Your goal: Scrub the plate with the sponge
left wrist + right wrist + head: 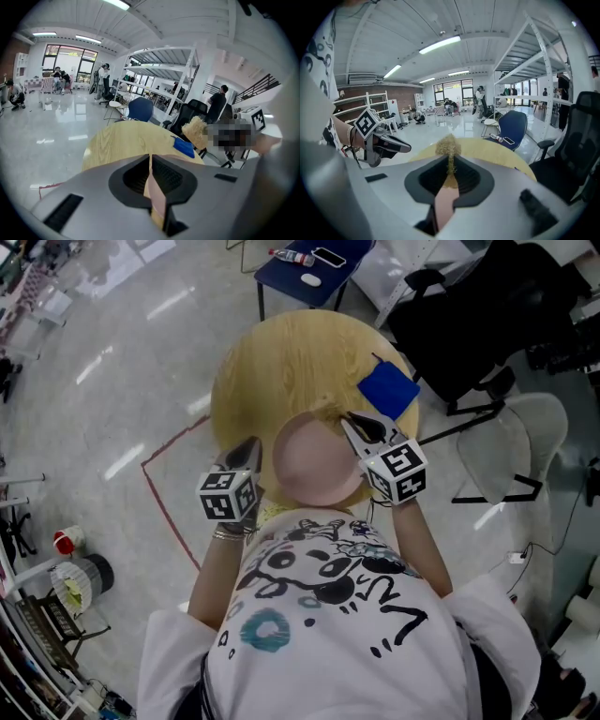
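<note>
The pink plate (317, 463) is in the middle of the head view, in front of the person's chest and above the near edge of the round wooden table (281, 362). The left gripper (246, 454) is clenched on the plate's left rim; in its own view the thin pink edge is pinched between the jaws. The right gripper (358, 427) is at the plate's upper right rim, and its jaws are clenched on the sponge (449, 146), a yellowish fibrous pad that sticks out past the tips.

The step in hand is probably to bring the sponge onto the plate's face. To do it well, the left grip should be firm, because one rim pinch must resist every push. The sponge should meet the surface flat and press lightly, with strokes toward the held rim and not away. A blue cloth (387, 390) lies on the table at the upper right, well apart.
</note>
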### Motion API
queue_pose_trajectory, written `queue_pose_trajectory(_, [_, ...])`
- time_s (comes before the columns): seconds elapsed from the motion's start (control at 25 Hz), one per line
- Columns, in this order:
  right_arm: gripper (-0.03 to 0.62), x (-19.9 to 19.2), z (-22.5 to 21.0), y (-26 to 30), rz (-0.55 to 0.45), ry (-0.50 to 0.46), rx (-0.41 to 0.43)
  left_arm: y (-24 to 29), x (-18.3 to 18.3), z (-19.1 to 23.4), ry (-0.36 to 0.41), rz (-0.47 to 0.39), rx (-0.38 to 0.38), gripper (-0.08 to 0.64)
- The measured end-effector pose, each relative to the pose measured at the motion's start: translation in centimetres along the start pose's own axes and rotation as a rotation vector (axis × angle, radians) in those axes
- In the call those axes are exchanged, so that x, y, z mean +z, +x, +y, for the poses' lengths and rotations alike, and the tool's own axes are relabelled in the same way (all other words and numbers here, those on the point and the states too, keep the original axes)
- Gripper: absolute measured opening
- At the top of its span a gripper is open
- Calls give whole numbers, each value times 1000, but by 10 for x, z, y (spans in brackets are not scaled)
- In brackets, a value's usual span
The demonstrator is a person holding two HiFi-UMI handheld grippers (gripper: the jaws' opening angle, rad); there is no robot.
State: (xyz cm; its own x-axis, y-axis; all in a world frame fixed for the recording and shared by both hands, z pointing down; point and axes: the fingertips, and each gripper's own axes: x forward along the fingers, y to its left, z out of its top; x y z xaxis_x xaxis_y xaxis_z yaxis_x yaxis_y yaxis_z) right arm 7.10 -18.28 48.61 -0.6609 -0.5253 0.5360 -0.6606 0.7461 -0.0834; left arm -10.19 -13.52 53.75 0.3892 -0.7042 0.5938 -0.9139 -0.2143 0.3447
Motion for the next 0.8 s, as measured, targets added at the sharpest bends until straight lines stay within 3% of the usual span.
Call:
queue_pose_trajectory(0.44, [49,94,-5,-66,-255,-144,-76,-53,97,-2,230,-209,76,26])
queue_pose_trajectory(0.56, [49,117,-6,-88,-355,-145,-79,-68,121,-7,292,-269,95,26])
queue_pose_trajectory(0.8, [49,153,-2,-127,-456,-265,-139,-101,163,-11,354,-371,116,26])
